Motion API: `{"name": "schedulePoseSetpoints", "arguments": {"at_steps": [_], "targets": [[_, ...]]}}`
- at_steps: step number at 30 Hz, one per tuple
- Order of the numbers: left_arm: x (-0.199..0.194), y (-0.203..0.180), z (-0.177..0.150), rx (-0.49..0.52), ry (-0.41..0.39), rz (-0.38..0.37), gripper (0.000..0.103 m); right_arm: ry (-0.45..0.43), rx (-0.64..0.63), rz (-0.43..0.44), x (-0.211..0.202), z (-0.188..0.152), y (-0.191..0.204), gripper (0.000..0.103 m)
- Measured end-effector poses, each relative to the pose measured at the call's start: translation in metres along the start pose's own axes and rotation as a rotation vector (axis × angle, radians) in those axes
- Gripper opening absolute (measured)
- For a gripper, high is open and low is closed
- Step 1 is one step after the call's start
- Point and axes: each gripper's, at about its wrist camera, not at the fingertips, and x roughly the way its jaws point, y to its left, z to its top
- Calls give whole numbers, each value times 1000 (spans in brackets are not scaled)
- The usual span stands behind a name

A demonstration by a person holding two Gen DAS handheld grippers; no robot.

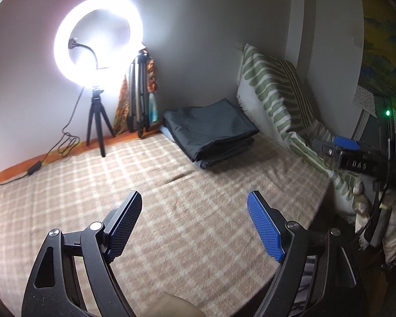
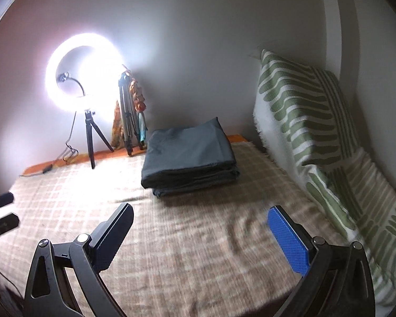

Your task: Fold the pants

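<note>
Dark grey pants point(image 1: 211, 129) lie folded in a neat stack at the far side of the checked beige blanket point(image 1: 171, 198); they also show in the right wrist view point(image 2: 188, 155). My left gripper point(image 1: 195, 222) is open and empty, held above the blanket well short of the pants. My right gripper point(image 2: 200, 233) is open and empty, also over the blanket in front of the stack. The right gripper shows at the right edge of the left wrist view point(image 1: 348, 148), and the left gripper at the left edge of the right wrist view point(image 2: 2, 211).
A lit ring light on a small tripod point(image 1: 97, 121) stands at the back left, with a cable point(image 1: 52, 153) trailing along an orange strip. A folded silver tripod point(image 1: 138, 92) leans in the corner. A green-striped cushion point(image 1: 274, 89) rests against the right wall.
</note>
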Motion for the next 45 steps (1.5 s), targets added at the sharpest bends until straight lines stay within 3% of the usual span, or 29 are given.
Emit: {"name": "schedulePoseSetpoints", "arguments": {"at_steps": [5, 11, 17, 27, 45], "targets": [[-13, -8, -12, 15, -12, 34, 87, 16, 8, -2, -12, -19, 12, 103], [-19, -12, -23, -16, -11, 17, 95, 27, 73, 2, -17, -32, 10, 103], [-18, -12, -29, -22, 3, 52, 95, 33, 70, 0, -18, -34, 10, 103], [-28, -12, -27, -29, -17, 55, 101, 6, 73, -5, -26, -31, 8, 103], [-32, -7, -25, -48, -19, 43, 101, 0, 71, 7, -28, -29, 14, 103]]}}
